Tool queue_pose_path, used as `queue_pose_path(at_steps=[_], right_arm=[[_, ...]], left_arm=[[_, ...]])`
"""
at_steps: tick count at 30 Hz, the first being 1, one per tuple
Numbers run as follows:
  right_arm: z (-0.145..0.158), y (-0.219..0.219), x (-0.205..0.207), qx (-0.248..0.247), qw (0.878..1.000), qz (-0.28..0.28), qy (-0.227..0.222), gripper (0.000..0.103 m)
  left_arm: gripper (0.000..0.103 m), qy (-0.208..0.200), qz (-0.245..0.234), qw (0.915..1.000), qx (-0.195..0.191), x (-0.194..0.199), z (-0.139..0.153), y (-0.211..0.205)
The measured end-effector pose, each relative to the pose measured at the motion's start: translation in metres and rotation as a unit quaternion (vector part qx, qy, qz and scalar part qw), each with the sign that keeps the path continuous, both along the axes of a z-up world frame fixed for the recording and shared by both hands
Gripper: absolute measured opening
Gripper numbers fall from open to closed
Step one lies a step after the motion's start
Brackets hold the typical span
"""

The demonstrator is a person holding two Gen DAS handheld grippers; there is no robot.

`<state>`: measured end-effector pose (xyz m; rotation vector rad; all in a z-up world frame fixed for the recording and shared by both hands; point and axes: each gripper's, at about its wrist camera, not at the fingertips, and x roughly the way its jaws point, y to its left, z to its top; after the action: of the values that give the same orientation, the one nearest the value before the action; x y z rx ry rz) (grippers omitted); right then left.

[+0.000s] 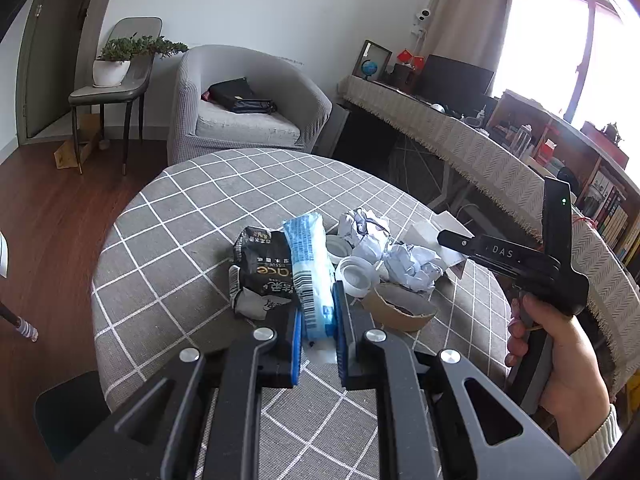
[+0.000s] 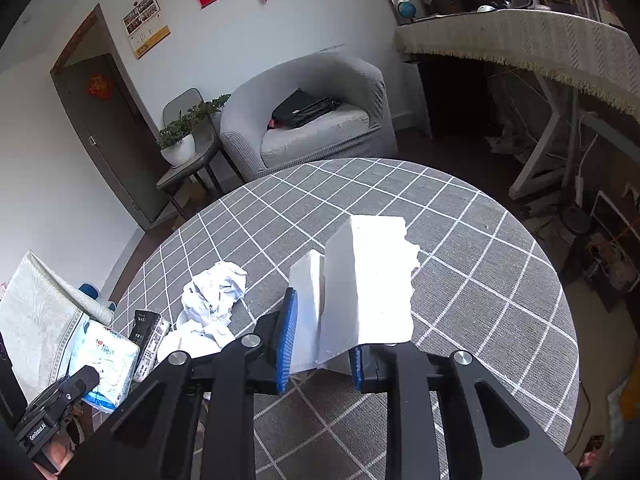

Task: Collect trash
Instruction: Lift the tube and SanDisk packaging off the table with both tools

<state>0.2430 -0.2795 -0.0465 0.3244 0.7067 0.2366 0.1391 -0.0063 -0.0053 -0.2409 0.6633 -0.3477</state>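
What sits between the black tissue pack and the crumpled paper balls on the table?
In the left wrist view: the blue-printed wrapper clamped in the left gripper, then two white caps, before the crumpled paper balls; black tissue pack lies left.

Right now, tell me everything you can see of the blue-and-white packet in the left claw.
The packet is a long, soft plastic wrapper, pale blue and white, printed with small text and a barcode near its lower end. It looks crinkled and partly flattened. The left claw is shut on its near end, blue pads pressing both sides. It points away from the camera over the checked tablecloth, its left side against the black wrapper, the white cups just right of it.
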Motion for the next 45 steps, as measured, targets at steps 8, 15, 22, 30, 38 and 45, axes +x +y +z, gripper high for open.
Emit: queue_pose_path(at_steps=[8, 15, 22, 30, 38, 45], right_arm=[[0.006, 0.010, 0.007, -0.007, 1.000, 0.010, -0.011, 0.011], [0.015, 0.019, -0.004, -0.022, 0.999, 0.030, -0.022, 0.002], [0.027, 0.023, -0.019, -0.036, 0.998, 0.036, -0.037, 0.000], [0.041, 0.025, -0.049, -0.046, 0.996, 0.037, -0.061, 0.000], [0.060, 0.040, -0.085, -0.052, 0.992, 0.057, -0.098, 0.000], [0.060, 0.061, -0.102, -0.045, 0.990, 0.079, -0.109, 0.000]], left_arm=[[0.015, 0.004, 0.000, 1.0000, 0.001, 0.005, 0.000, 0.005], [0.015, 0.001, 0.000, 1.0000, 0.008, -0.003, 0.005, 0.005], [0.015, 0.003, 0.000, 1.0000, 0.008, -0.011, 0.006, 0.006], [0.015, -0.006, 0.001, 1.0000, 0.005, -0.033, 0.013, 0.012], [0.015, -0.016, 0.000, 0.9997, 0.018, -0.060, 0.017, 0.019], [0.015, -0.014, 0.004, 0.9996, 0.026, -0.077, 0.014, 0.039]])
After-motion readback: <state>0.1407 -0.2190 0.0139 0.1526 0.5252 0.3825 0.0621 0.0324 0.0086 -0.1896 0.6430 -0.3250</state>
